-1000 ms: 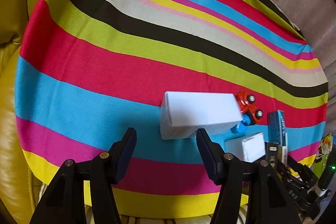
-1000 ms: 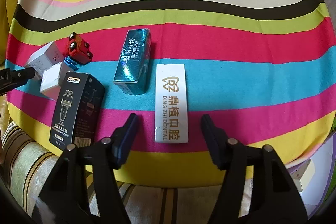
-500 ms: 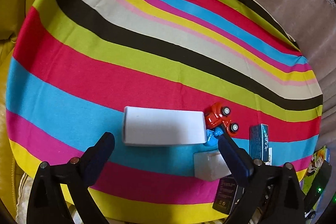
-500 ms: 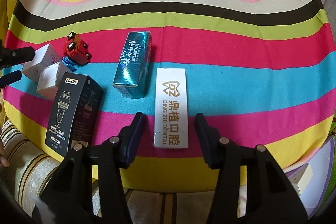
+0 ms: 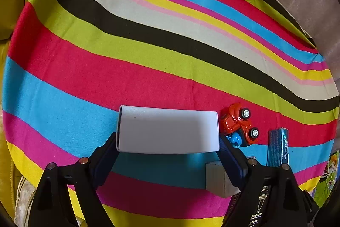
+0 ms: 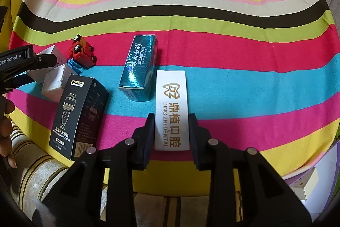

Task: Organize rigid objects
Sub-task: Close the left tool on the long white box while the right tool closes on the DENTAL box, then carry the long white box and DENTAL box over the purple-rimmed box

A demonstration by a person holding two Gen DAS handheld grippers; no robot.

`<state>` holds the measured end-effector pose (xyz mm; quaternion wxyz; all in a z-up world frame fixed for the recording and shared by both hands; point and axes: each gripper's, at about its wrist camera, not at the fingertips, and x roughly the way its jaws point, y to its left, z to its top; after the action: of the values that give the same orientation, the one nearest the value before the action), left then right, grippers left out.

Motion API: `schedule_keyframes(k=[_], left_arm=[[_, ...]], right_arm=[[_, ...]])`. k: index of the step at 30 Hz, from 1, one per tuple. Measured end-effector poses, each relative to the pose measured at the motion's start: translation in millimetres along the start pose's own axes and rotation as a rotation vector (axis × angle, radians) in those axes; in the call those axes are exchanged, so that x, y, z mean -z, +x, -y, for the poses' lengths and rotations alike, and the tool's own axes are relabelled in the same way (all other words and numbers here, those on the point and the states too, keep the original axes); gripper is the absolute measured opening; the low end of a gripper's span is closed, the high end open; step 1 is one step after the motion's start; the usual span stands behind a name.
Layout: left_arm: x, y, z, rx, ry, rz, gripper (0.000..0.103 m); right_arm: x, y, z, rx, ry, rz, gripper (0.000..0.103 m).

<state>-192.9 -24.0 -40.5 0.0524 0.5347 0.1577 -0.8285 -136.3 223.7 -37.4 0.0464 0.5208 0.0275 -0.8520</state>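
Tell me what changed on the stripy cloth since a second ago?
Both tools moved forward onto boxes. The left tool opened wide and now hugs the plain white box at both ends. The right tool narrowed and now squeezes the white dental box. The red toy car, teal box and black box stayed put.

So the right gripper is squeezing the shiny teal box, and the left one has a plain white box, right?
Not quite. In the right wrist view, the right gripper has closed on the white Ding Zhi Dental box; the shiny teal box lies untouched beside it. The left gripper does hold a plain white box.
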Motion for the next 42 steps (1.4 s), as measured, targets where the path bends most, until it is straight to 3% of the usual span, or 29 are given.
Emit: schedule_keyframes(k=[17,28,42], left_arm=[[47.6,-62.9,-12.7,0.088,0.006,0.167,0.089],[74.0,-87.3,21.8,0.101,0.089,0.219,0.089],[104.1,-105.1,67.3,0.135,0.226,0.223,0.089]], right_arm=[[7.0,-24.7,-0.8,0.046,-0.009,0.092,0.035],[21.8,-59.7,6.7,0.047,0.029,0.147,0.035],[43.5,-104.9,23.7,0.063,0.067,0.216,0.035]])
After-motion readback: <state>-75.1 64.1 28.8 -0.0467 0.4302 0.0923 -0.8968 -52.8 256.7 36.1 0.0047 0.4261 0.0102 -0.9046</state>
